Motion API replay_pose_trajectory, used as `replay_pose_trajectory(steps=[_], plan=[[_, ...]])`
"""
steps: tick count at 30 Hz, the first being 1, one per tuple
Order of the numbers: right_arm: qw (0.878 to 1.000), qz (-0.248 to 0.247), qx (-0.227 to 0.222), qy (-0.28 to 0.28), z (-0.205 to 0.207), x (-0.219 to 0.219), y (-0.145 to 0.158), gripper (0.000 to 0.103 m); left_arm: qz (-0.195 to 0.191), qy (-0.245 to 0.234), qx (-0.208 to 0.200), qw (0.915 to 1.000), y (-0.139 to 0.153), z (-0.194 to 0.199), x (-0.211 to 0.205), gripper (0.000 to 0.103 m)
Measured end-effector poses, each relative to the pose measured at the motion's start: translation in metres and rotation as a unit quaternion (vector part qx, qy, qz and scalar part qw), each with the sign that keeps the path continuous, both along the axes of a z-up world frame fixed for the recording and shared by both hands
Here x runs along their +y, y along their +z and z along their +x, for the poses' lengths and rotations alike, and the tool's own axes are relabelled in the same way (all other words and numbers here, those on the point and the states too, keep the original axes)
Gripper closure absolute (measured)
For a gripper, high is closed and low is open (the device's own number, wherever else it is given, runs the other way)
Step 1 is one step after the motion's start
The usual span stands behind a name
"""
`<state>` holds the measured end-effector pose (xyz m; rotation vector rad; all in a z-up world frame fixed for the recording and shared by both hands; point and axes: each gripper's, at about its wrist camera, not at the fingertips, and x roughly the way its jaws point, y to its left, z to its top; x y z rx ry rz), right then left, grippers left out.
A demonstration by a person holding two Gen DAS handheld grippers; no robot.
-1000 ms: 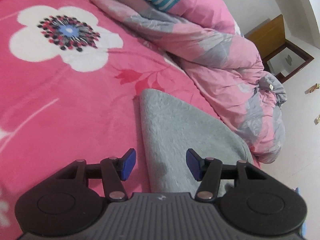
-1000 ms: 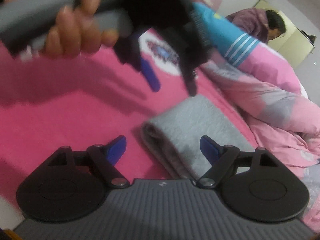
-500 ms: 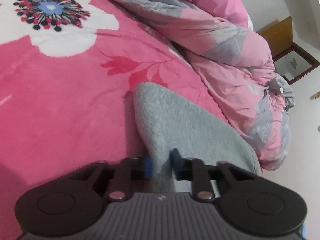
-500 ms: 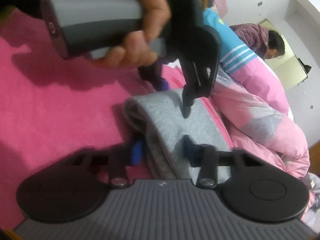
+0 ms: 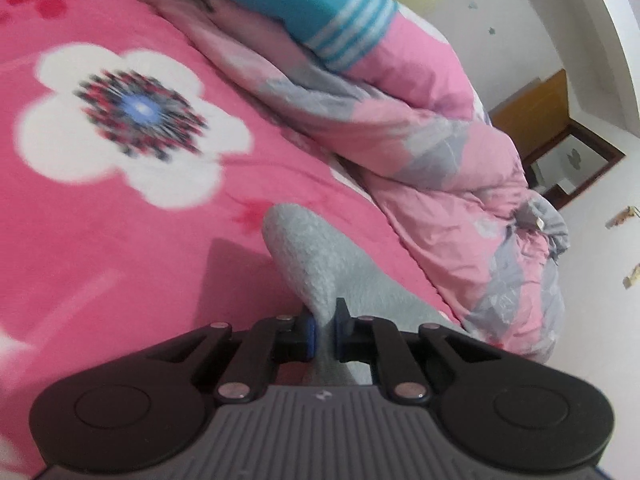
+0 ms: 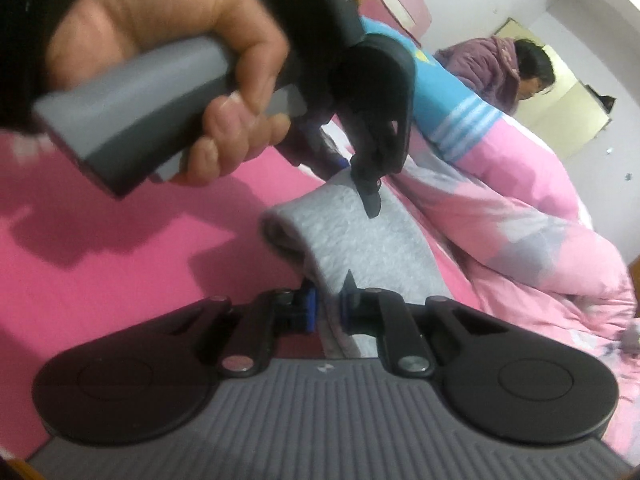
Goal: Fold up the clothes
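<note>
Nearest each camera, the left gripper (image 5: 323, 334) has its jaws clamped on the grey folded garment (image 5: 320, 264), and the right gripper (image 6: 328, 312) is closing its jaws on the same cloth, pads already pressing. Beyond, the garment lies on the pink flowered bed (image 5: 120, 248), beside a rumpled pink-grey quilt (image 5: 440, 184).
</note>
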<state>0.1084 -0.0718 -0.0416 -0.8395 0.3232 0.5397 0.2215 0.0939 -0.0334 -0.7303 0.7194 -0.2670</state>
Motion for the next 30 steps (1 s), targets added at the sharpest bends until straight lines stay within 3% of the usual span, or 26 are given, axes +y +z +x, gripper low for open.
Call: replay_pose_trajectory(steps=[4,8,11,13,15,16,21,23,25,27,30], plan=[[0.998,0.039,0.017,0.036,-0.005,0.043,0.009,0.094,0.034,0.041,0.002,0.9986,0.01,-0.015,0.052,0.094],[0.995,0.07,0.043,0.053,0.004,0.088,0.002,0.094,0.099,0.057,0.026,0.9931,0.01,-0.011,0.079,0.089],[0.991,0.095,0.091,0.025,0.027,0.086,-0.008,0.088,0.155,0.075,0.051,0.9838,0.008,-0.01,0.081,0.072],[0.984,0.137,0.116,0.005,0.033,0.069,-0.002,0.075,0.175,0.087,0.045,0.9796,0.01,-0.014,0.082,0.046],[0.973,0.195,0.122,-0.012,0.027,0.039,0.013,0.062,0.19,0.099,0.017,0.9768,0.02,-0.024,0.077,0.043],[0.967,0.223,0.121,-0.02,0.021,0.019,0.022,0.058,0.201,0.094,0.005,0.9751,0.025,-0.025,0.071,0.042],[0.92,0.353,0.135,-0.104,0.016,-0.107,0.054,0.057,0.239,0.023,-0.054,0.9692,0.044,-0.038,0.017,0.04],[0.886,0.412,0.127,-0.173,0.029,-0.168,0.064,0.058,0.253,-0.02,-0.074,0.9644,0.043,-0.043,-0.01,0.04],[0.843,0.468,0.124,-0.235,0.038,-0.223,0.065,0.061,0.267,-0.058,-0.077,0.959,0.032,-0.046,-0.036,0.032],[0.815,0.482,0.131,-0.294,0.042,-0.261,0.045,0.064,0.278,-0.09,-0.067,0.954,0.016,-0.047,-0.059,0.03],[0.839,0.427,0.141,-0.306,0.044,-0.259,0.02,0.072,0.28,-0.099,-0.024,0.9546,-0.014,-0.048,-0.067,0.03]])
